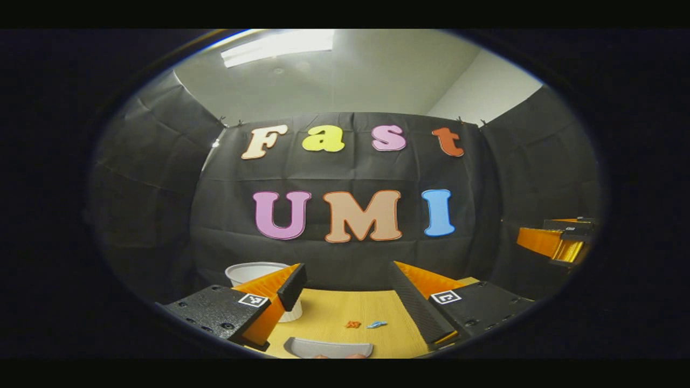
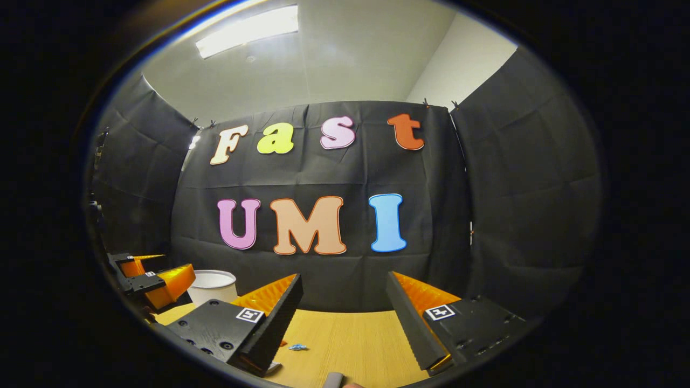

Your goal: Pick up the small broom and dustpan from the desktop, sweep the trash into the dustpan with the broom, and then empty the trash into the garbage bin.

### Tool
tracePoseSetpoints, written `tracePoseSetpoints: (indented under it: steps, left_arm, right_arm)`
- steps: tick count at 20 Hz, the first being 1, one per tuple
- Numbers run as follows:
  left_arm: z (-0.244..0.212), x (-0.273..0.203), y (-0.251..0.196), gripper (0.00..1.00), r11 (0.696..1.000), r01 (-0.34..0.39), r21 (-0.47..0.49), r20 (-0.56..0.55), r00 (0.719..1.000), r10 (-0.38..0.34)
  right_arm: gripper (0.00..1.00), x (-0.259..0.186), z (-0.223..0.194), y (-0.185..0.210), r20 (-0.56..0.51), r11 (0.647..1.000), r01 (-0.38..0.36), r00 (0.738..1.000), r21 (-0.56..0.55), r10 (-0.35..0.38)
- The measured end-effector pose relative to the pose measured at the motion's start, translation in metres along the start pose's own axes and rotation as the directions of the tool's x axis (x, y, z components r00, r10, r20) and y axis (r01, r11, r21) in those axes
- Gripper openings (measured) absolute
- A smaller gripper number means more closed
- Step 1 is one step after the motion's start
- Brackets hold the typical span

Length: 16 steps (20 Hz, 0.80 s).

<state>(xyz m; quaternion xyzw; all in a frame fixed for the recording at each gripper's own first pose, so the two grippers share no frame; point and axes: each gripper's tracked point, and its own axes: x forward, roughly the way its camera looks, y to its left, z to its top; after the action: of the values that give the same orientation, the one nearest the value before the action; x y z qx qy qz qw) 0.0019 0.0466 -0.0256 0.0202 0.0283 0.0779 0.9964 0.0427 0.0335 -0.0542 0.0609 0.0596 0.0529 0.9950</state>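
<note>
Both hand-held grippers, left and right, released above desktop; dustpan at near edge.

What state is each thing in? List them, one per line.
Left claw: open, holding nothing.
Right claw: open, holding nothing.
White bin: upright on the desktop, top open.
Dustpan: lying on the desktop, ungrasped.
Trash bits: loose on the desktop, unswept.

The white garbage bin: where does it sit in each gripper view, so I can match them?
Left gripper view: the white garbage bin stands lower left, partly behind this gripper's left finger.
Right gripper view: it stands lower left, beside the left gripper.
Shared landmark: the blue scrap on the wooden desktop.
</note>
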Motion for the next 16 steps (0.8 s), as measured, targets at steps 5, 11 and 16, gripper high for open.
tracePoseSetpoints:
  steps: [5, 11, 16]
  left_arm:
    - [-0.026, -0.005, 0.003, 0.93, 1.0, 0.0, 0.005, -0.068, 0.998, 0.0]
    - [-0.085, -0.02, 0.018, 0.93, 1.0, -0.01, 0.007, -0.212, 0.977, 0.011]
    - [-0.162, -0.043, 0.023, 0.94, 1.0, 0.012, 0.026, -0.398, 0.918, 0.0]
  right_arm:
    - [0.92, -0.002, -0.042, 0.003, -0.106, 0.999, -0.022, 0.994, -0.024, 0.019]
    - [0.92, -0.015, -0.126, 0.012, -0.316, 0.997, -0.063, 0.948, -0.044, 0.046]
    - [0.92, -0.037, -0.201, 0.029, -0.476, 0.991, -0.117, 0.876, -0.065, 0.072]
